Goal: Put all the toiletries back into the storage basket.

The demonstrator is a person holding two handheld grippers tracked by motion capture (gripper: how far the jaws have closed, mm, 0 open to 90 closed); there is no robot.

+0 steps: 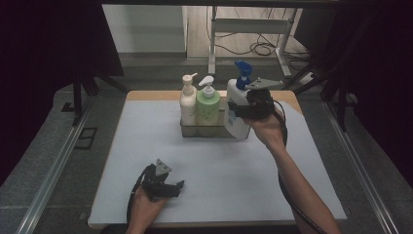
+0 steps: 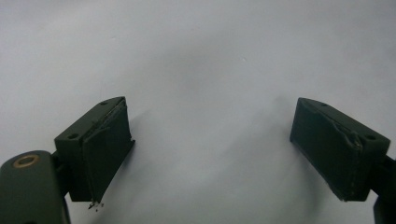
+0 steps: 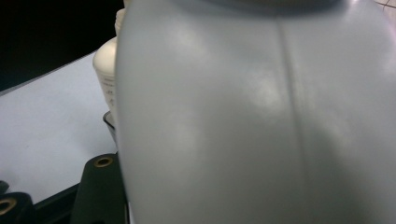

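A white bottle [image 1: 234, 100] with a blue pump head [image 1: 242, 72] stands at the right end of a low metal tray [image 1: 202, 130], and its pale body [image 3: 257, 116] looms close in the right gripper view. My right gripper [image 1: 234, 110] is shut on this bottle from the right side, about halfway up. A cream bottle [image 1: 187, 105] and a green bottle [image 1: 208, 108] stand upright in the tray to its left. My left gripper [image 1: 175, 187] rests on the white mat near the front edge, open, with nothing between its fingers [image 2: 105, 149].
The white mat [image 1: 219, 165] covers a wooden table whose far edge shows behind the tray. Dark curtains hang on both sides. A metal stand and cables [image 1: 258, 46] lie on the floor beyond the table.
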